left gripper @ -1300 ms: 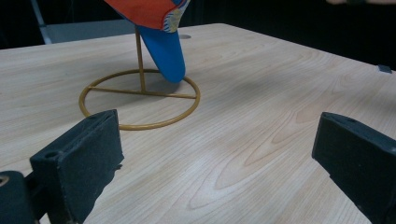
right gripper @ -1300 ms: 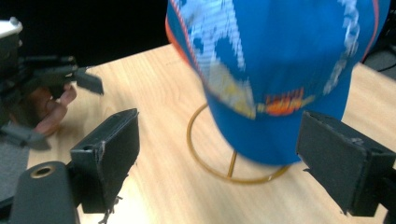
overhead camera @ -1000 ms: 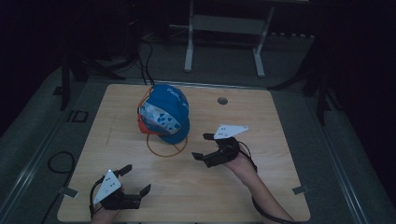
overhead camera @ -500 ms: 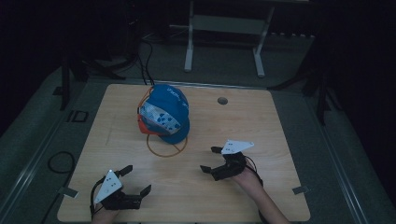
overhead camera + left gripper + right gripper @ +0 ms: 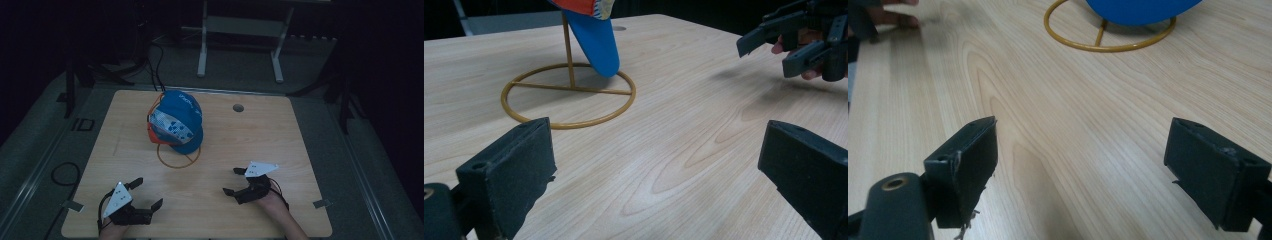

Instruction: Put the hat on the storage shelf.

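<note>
The right tool [image 5: 236, 182] has drawn back from the cap [image 5: 176, 120]; both tools gape empty, left tool [image 5: 145, 193] too.

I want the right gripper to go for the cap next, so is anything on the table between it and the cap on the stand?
Nothing visible. Bare wooden table lies between the open right gripper and the blue cap on its gold wire stand. The left gripper, also open, sits off to the side.

Matt wood-grain table [image 5: 250, 135], cloth cap [image 5: 176, 120], wire stand [image 5: 569, 97]
</note>
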